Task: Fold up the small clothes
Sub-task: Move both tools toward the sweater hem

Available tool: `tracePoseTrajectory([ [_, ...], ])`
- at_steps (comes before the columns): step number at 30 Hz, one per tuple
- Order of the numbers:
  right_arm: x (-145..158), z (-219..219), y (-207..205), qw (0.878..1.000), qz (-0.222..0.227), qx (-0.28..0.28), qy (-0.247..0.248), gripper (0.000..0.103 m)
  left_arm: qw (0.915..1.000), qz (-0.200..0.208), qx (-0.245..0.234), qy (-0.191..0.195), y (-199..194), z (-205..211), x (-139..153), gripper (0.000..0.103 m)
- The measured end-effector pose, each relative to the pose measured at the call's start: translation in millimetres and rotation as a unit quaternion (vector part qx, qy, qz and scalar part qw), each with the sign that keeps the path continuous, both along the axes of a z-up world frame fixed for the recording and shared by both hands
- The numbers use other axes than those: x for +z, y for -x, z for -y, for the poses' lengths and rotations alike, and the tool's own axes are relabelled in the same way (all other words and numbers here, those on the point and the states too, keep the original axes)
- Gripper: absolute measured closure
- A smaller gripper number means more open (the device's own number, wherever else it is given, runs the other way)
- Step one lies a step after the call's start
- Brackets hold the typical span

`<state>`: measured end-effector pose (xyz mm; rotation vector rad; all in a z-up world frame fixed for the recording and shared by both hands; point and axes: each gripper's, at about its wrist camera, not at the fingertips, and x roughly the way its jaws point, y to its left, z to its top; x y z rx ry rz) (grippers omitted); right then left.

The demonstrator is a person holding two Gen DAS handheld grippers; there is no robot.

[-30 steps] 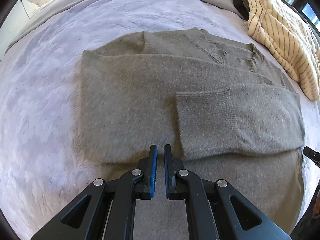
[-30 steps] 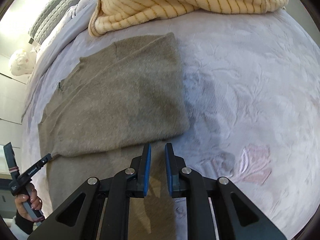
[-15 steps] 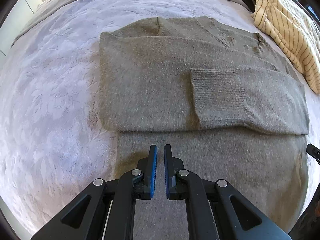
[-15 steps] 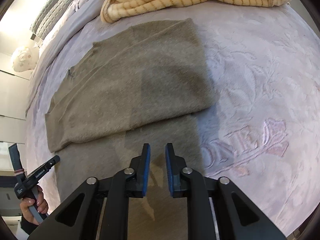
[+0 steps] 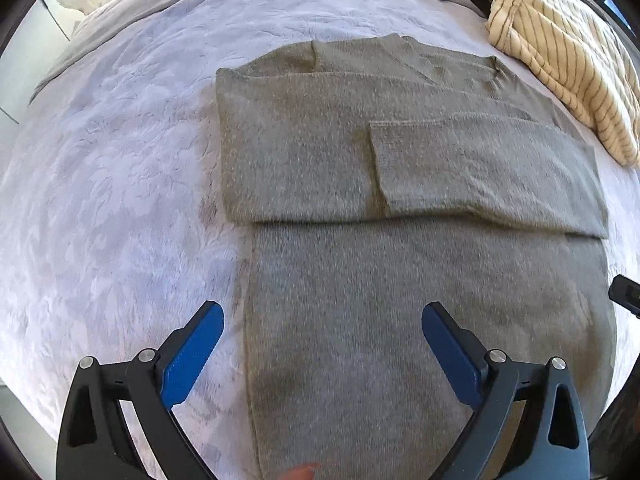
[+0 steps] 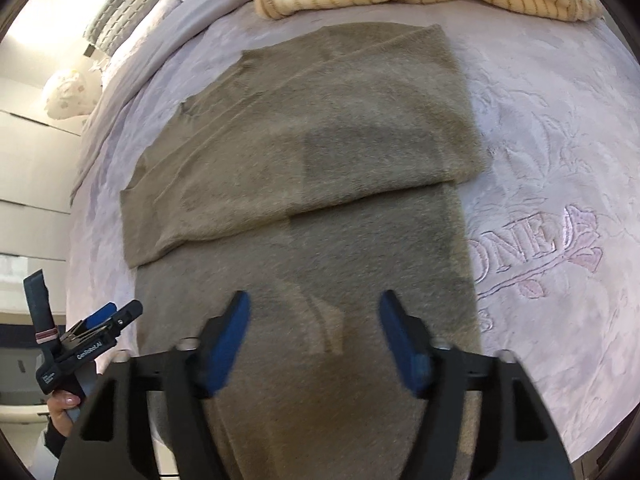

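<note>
Where the sweater (image 5: 400, 280) lies, a pale embossed bedspread (image 5: 100, 200) spreads.

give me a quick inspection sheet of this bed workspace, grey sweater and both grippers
surface: lilac embossed bedspread, pink embroidered lettering at right of right wrist view.
job's things: grey sweater flat, sleeves folded across the chest, lower half still unfolded.
clutter: cream striped garment heaped beyond the sweater, apart from it.
grippers: left gripper jaws opening, nothing held; right gripper jaws opening, nothing held.
cables: nothing seen.
surroundings: patterned pillow at bed's far left; white cupboard fronts behind.
</note>
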<state>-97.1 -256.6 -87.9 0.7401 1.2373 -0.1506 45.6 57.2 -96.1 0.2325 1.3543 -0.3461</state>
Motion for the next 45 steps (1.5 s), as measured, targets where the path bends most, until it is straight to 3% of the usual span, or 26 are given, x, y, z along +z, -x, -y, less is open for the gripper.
tracePoseTrajectory([
  [2, 5, -2, 2, 1.0, 0.012, 0.001, -0.008, 0.02, 1.0, 0.0, 0.001, -0.005, 4, -1, 2, 0.001],
  [5, 12, -5, 5, 1.0, 0.023, 0.003, -0.017, 0.008, 1.0, -0.008, 0.0, -0.004, 9, 1, 4, 0.001],
  [18, 8, 2, 21, 0.998, -0.007, -0.003, -0.058, 0.008, 0.999, -0.041, 0.001, -0.02, 16, -10, 4, 0.001],
  [33, -10, 8, 65, 0.991, -0.065, 0.044, -0.109, 0.008, 0.9941, -0.098, -0.039, 0.026, 46, -37, 0, 0.001],
  [39, -17, 14, 111, 0.979, -0.073, 0.065, -0.178, 0.008, 0.9806, -0.174, -0.053, 0.073, 73, -58, -12, 0.001],
  [45, -44, -2, 154, 0.961, -0.121, 0.092, -0.231, 0.008, 0.9627, -0.243, -0.053, 0.107, 114, -63, -22, 0.001],
])
